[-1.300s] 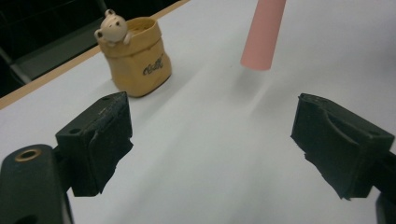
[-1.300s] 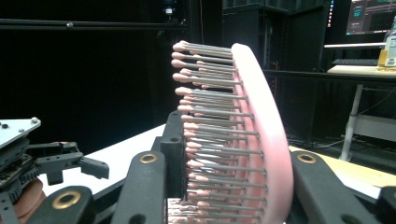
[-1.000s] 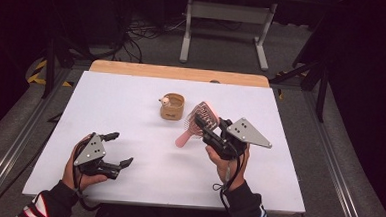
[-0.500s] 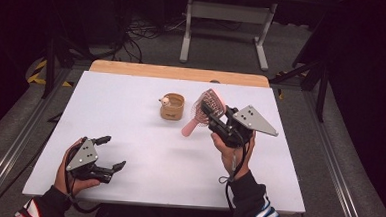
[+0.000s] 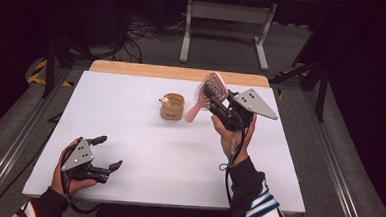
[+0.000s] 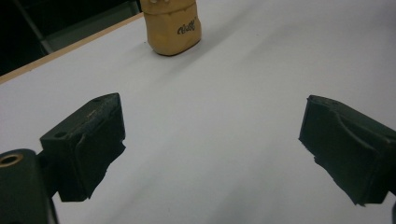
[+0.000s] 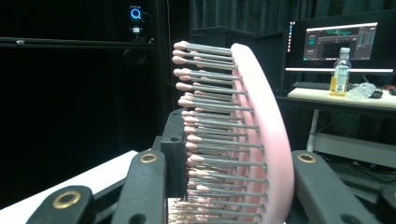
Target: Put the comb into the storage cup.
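A pink hairbrush (image 5: 209,94) with grey, pink-tipped bristles is held above the white tabletop (image 5: 144,136), clamped at its head by the right hand-held gripper (image 5: 216,102). Its handle slants down beside a small tan cup (image 5: 172,106).

Hairbrush (image 5: 213,88): pink body and handle; grey bristles tipped in pink (image 7: 219,135).
Cup (image 5: 172,106): tan, with dark lettering on its side (image 6: 172,25) and a small white and orange figure at its rim.
Table (image 5: 143,151): white top, with a pale wood strip along the far edge.
Right gripper (image 5: 216,100): black, with brass-coloured rivets and a grey three-cornered plate dotted with dark spots.
Left gripper (image 5: 106,153): black, with the same grey plate and dark spots.
Sleeves: the right sleeve (image 5: 258,212) dark with white and blue stripes; the left sleeve (image 5: 35,209) dark with white and red stripes.
Floor (image 5: 328,160): grey, with a patch of yellow and black hazard stripes at far left.
Bottle (image 7: 342,70): clear, with a yellow label.
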Tool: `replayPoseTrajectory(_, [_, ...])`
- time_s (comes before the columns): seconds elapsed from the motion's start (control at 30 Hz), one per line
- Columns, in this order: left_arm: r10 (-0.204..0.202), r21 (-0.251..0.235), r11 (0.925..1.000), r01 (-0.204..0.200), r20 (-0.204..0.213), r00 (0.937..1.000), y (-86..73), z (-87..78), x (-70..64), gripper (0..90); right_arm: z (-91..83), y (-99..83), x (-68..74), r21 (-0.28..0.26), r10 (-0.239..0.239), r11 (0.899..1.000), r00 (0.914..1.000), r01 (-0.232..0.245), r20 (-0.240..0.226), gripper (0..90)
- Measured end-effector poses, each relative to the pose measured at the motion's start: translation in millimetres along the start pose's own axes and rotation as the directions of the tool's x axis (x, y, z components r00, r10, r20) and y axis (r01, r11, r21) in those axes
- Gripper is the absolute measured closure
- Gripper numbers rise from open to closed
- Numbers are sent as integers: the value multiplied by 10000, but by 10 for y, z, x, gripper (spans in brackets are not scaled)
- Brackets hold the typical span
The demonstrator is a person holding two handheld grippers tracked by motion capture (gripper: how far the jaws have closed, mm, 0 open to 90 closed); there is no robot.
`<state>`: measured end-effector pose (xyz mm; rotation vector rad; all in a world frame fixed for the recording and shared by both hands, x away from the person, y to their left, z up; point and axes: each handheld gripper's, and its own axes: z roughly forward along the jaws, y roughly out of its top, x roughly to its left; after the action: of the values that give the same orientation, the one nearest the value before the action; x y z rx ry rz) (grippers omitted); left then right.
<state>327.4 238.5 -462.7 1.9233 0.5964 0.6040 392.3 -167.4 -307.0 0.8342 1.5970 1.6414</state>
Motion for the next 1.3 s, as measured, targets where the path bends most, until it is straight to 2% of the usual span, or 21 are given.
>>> replayPoseTrajectory(0.27, [6, 3, 10000, -6, -34, 10000, 0, 4, 4, 64, 167, 94, -40, -90, -21, 10000, 9998, 22, 176, 636])
replayPoseTrajectory(0.47, [36, 27, 10000, -36, -14, 10000, -1, 3, 4, 63, 271, 115, -61, -65, 163, 9998, 9997, -162, 202, 636])
replayPoseTrajectory(0.8, [75, -34, 10000, -75, 48, 10000, 9, -8, -1, 60, 425, 187, -31, -94, -32, 9999, 9997, 34, 232, 636])
replayPoseTrajectory(1.07, [-12, -170, 9999, 15, 143, 9999, 7, -17, 11, 59, 634, 238, -19, -31, -320, 9995, 9979, 323, 562, 636])
replayPoseTrajectory(1.17, [68, -169, 9998, -65, 165, 9998, 11, -18, 13, 59, 691, 229, -3, 58, -393, 9992, 9978, 390, 537, 636])
replayPoseTrajectory(1.3, [34, -154, 9999, -30, 216, 9998, 8, -14, 14, 57, 751, 210, 17, 68, -296, 9995, 9981, 293, 539, 636])
